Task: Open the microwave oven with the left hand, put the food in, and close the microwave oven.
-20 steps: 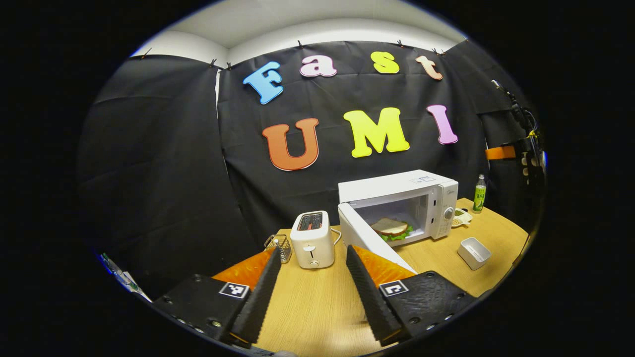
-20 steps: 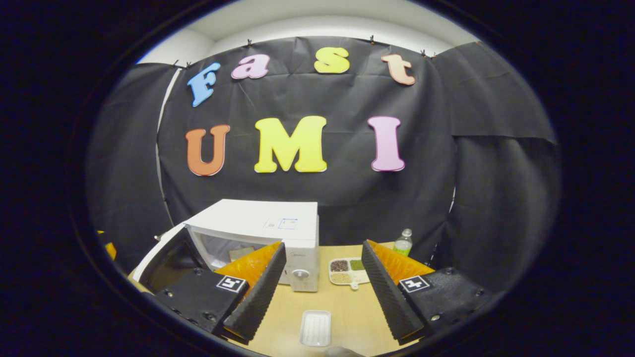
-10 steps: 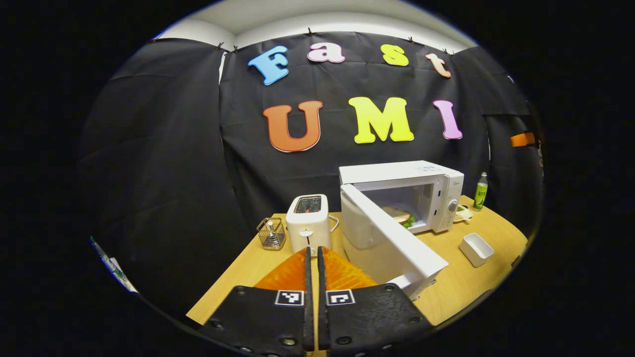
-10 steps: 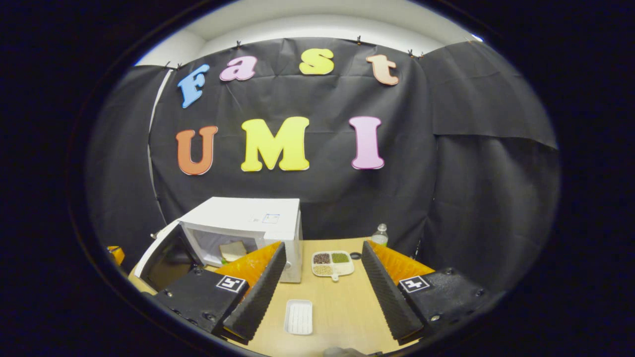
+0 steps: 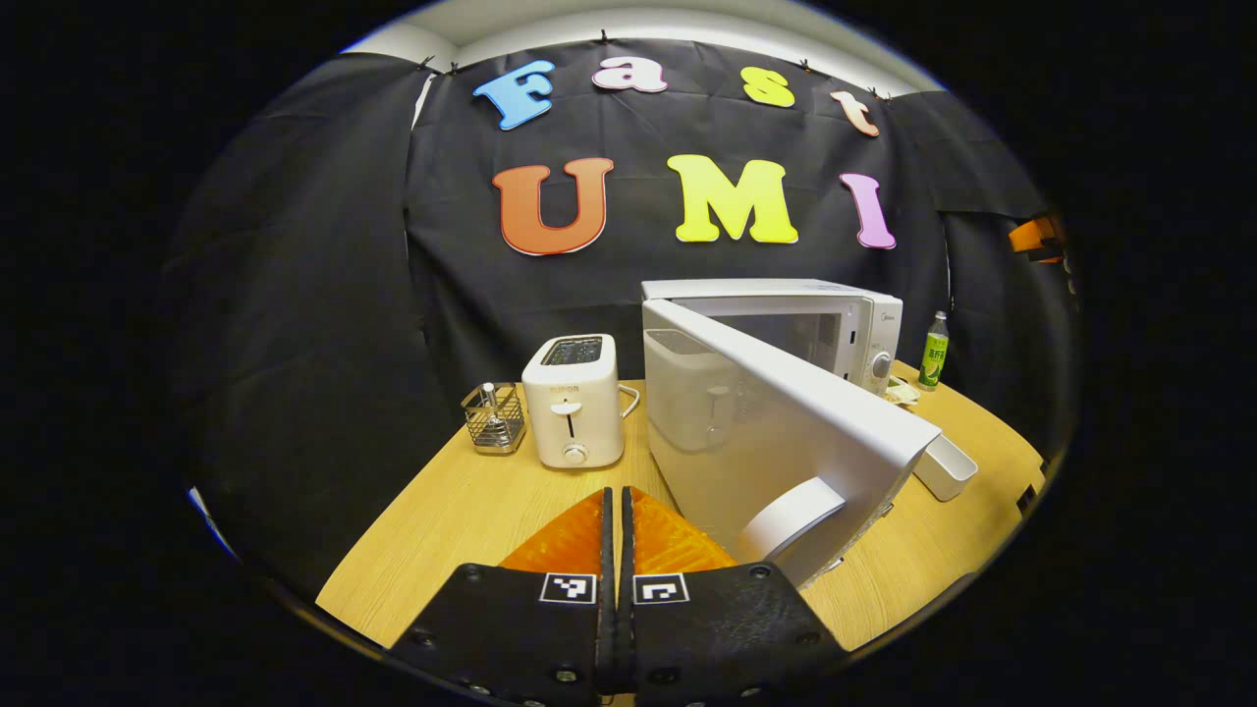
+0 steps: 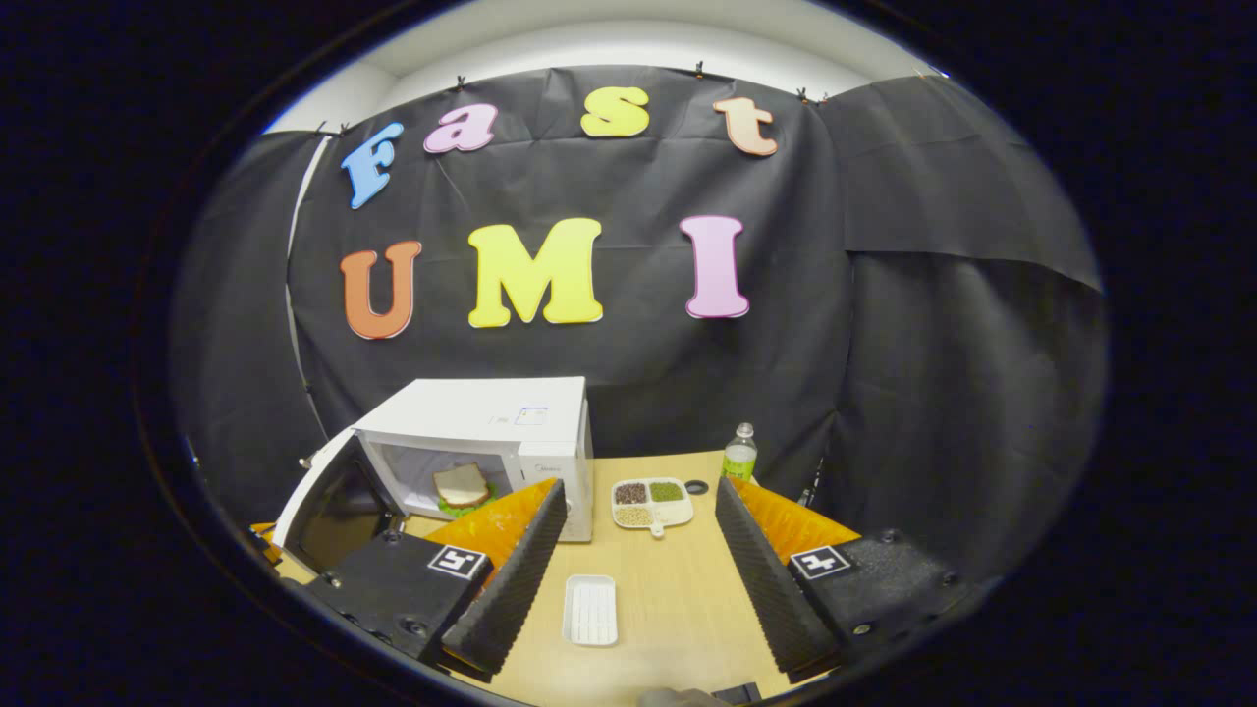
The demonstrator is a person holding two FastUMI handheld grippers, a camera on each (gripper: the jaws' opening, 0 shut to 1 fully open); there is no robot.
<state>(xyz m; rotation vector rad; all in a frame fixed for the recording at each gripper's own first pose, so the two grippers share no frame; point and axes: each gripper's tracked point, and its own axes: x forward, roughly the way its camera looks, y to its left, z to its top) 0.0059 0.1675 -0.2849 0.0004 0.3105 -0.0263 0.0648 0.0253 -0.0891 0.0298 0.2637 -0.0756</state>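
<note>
Left gripper view showed the left gripper point(image 5: 617, 511), its fingers pressed together on nothing, just beside the outer face of the door point(image 5: 786, 432) of the microwave point(image 5: 845, 319), which stood half open. Right gripper view showed the sandwich point(image 6: 462, 485) already inside the oven, so only closing appeared to remain. The right gripper point(image 6: 638, 535) hung spread and empty over the table point(image 6: 678, 599), above a white tray point(image 6: 591, 610). A toaster point(image 5: 573, 412) and a wire basket point(image 5: 494, 416) stood at the table's far left edge, outside the door's swing; a bean dish point(image 6: 652, 502) and a bottle point(image 6: 738, 457) sat at the far edge, right of the oven. Nothing seemed to block the door.
</note>
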